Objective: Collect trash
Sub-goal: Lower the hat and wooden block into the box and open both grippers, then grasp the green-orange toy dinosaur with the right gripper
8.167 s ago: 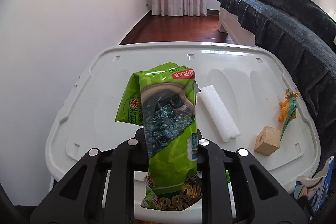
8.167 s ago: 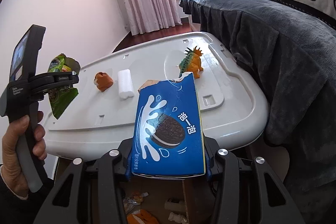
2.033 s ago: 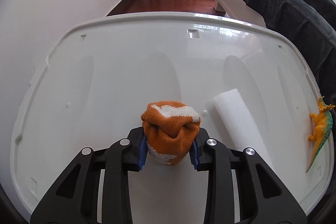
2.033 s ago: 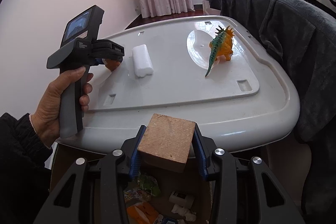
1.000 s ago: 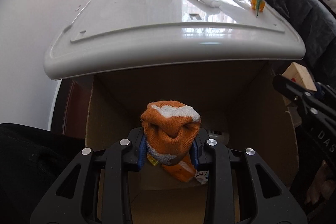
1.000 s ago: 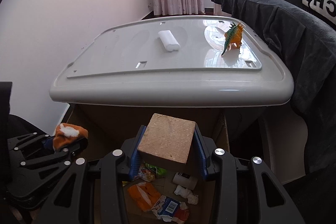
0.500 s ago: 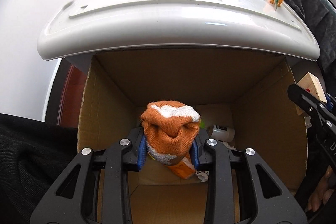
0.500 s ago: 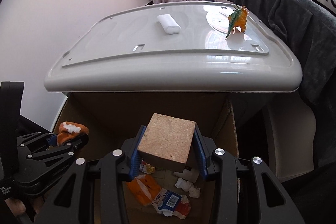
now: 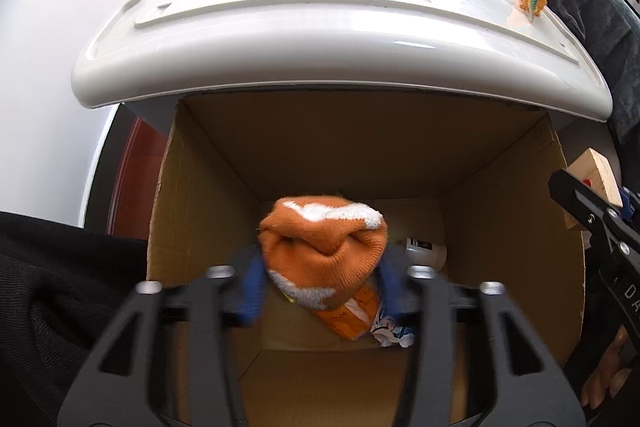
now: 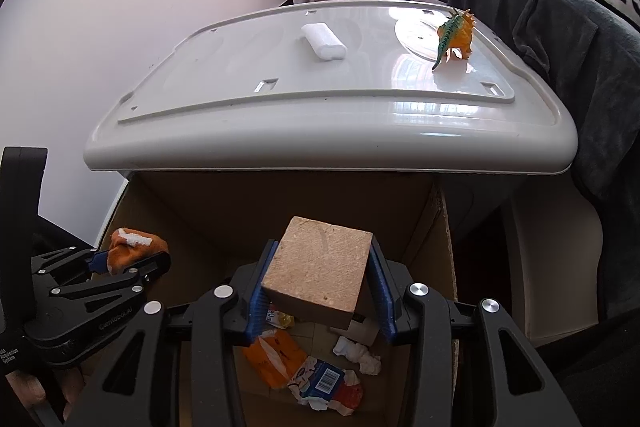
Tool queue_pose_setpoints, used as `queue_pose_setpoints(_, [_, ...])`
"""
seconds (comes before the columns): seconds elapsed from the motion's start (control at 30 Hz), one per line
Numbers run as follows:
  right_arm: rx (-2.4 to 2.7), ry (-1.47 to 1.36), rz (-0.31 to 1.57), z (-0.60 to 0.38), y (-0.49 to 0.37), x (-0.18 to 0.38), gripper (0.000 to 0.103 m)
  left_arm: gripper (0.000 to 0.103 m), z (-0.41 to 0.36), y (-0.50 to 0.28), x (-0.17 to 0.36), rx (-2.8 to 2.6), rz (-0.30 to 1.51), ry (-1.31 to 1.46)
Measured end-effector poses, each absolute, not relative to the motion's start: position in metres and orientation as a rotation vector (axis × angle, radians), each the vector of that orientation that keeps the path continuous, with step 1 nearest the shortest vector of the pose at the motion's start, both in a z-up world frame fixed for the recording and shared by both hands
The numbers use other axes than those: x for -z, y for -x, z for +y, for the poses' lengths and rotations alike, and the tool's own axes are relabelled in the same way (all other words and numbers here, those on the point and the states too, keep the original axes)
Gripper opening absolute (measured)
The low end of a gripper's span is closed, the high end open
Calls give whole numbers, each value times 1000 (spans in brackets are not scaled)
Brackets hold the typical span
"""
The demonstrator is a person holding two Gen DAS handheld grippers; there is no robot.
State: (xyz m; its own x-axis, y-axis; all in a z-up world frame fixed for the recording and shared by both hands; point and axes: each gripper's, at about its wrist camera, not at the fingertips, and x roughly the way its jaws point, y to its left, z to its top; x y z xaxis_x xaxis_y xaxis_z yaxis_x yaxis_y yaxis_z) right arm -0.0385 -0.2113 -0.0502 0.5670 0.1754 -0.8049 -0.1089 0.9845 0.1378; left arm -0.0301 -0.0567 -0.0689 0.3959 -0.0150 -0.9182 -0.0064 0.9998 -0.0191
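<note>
My left gripper [image 9: 322, 283] stands over the open cardboard box [image 9: 500, 219] with its jaws spread a little wider than the orange-and-white knitted sock [image 9: 322, 247] between them; the fingers are motion-blurred. In the right wrist view the sock [image 10: 134, 247] sits at the left gripper's [image 10: 120, 259] tips. My right gripper [image 10: 320, 291] is shut on a wooden block [image 10: 320, 275] above the box [image 10: 444, 227]. The block also shows at the right edge of the left wrist view [image 9: 592, 183].
The box holds several crumpled wrappers [image 10: 320, 383] and an orange packet [image 10: 272, 355]. A white plastic lid [image 10: 328, 115] overhangs the box's far side, carrying a white foam piece [image 10: 323, 41] and a toy dinosaur [image 10: 454, 35]. Dark bedding [image 10: 560, 39] is on the right.
Both grippers have moved forward and lower over the box. The left jaws have spread apart and no longer press the sock as tightly. The right gripper still grips the block.
</note>
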Motion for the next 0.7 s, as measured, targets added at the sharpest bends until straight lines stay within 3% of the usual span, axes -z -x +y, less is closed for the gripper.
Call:
queue_pose_setpoints(0.03, [-147, -76, 948, -213, 39, 50, 73, 77, -55, 30, 69, -8, 1161, 23])
queue_pose_setpoints(0.07, [-135, -82, 933, -215, 40, 48, 77, 79, -54, 30, 68, -17, 1156, 23])
queue_pose_setpoints(0.7, [-89, -153, 936, -231, 38, 46, 80, 79, -51, 28, 71, -23, 1179, 16])
